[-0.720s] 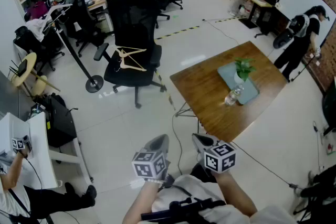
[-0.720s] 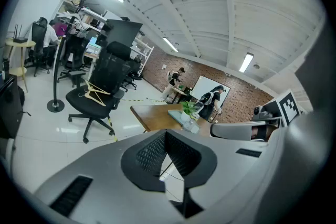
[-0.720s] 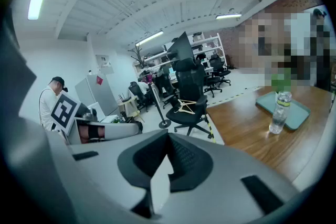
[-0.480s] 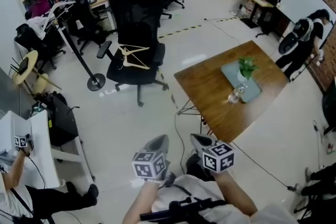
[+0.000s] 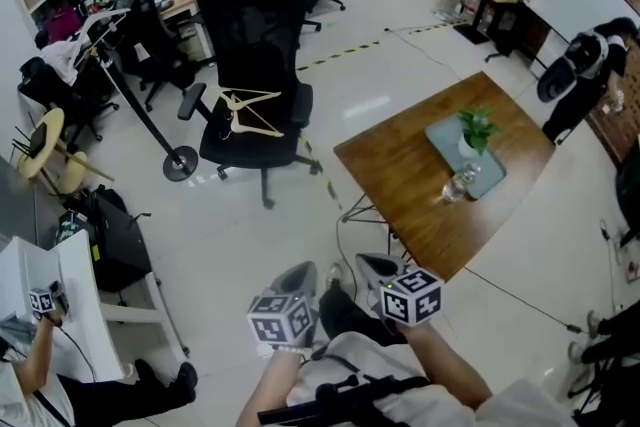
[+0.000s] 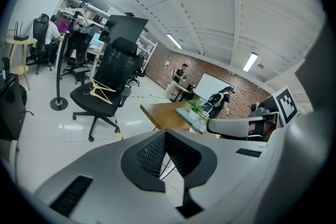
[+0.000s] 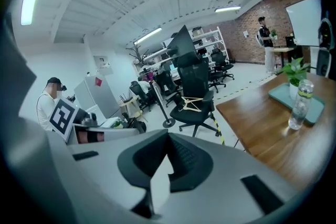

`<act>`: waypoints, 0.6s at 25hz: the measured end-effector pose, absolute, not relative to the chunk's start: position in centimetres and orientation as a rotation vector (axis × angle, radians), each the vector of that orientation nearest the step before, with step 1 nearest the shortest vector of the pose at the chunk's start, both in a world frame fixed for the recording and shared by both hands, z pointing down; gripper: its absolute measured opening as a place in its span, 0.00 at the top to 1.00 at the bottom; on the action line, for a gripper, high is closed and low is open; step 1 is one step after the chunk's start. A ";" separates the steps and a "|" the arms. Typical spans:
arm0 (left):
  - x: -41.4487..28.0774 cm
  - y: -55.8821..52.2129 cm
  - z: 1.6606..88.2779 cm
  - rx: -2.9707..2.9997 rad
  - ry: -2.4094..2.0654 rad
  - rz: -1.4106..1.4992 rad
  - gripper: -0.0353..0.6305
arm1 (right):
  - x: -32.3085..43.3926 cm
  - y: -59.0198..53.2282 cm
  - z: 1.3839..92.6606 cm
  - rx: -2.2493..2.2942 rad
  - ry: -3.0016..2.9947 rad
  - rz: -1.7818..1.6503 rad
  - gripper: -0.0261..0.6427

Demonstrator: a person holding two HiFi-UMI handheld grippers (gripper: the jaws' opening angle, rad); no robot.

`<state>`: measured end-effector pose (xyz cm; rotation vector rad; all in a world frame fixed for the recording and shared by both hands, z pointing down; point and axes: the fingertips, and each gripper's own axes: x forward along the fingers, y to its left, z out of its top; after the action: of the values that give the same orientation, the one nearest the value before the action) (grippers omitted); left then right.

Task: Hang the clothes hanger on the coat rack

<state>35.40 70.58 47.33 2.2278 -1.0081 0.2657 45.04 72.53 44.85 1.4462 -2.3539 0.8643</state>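
Starting at the left tongs (image 6: 166, 134): pressed together tip to tip, nothing between them. Same at the right tongs (image 7: 168, 137): closed and empty. Both held low and close in front of the body, side by side and just apart, angled down toward the floor.

Compared with a moment ago, hardly any shift of either pair within the head view. Only a small slide of the room: the tabletop (image 5: 400, 177) a touch further right, the people by the brick wall nearer the frame's edge. Probably a short step or a turn of the head, no more. For the task: approach barely begun, nothing picked up yet.

Further out, the clothes hanger (image 5: 250, 112), lying flat on the seat of a black office chair (image 5: 262, 35), well apart from both tongs. Just left of the chair, the coat rack (image 5: 147, 110), a dark pole on a round base.

Around: on the tabletop, a tray with a potted plant (image 5: 476, 129) and a clear bottle (image 5: 456, 185). Striped floor tape (image 5: 345, 58) behind the chair. People at desks to the left and right, none on the path.

In the way: mostly open floor up to the chair, with the tabletop's near corner to skirt on the right. Likely needed next: walking up, opening one pair, and taking the hanger off the seat without snagging on the chair's armrests
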 end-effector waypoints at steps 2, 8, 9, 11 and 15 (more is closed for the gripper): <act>35.2 68.5 47.4 2.233 -1.012 0.281 0.95 | 44.7 70.2 45.0 1.446 -2.366 0.871 0.95; 36.4 61.0 47.9 2.247 -1.002 0.307 0.95 | 45.9 62.9 45.4 1.470 -2.378 0.890 0.95; 36.7 59.7 47.9 2.246 -1.001 0.310 0.95 | 46.3 61.5 45.5 1.473 -2.378 0.899 0.95; 37.0 56.9 48.0 2.242 -1.003 0.314 0.95 | 46.6 58.6 45.5 1.470 -2.380 0.905 0.95; 37.6 51.4 48.3 2.241 -1.003 0.331 0.95 | 47.2 52.9 45.6 1.473 -2.389 0.911 0.95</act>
<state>37.56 51.39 48.30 2.2412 -1.0030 0.3310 47.22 52.95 45.63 1.4734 -2.3893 0.9114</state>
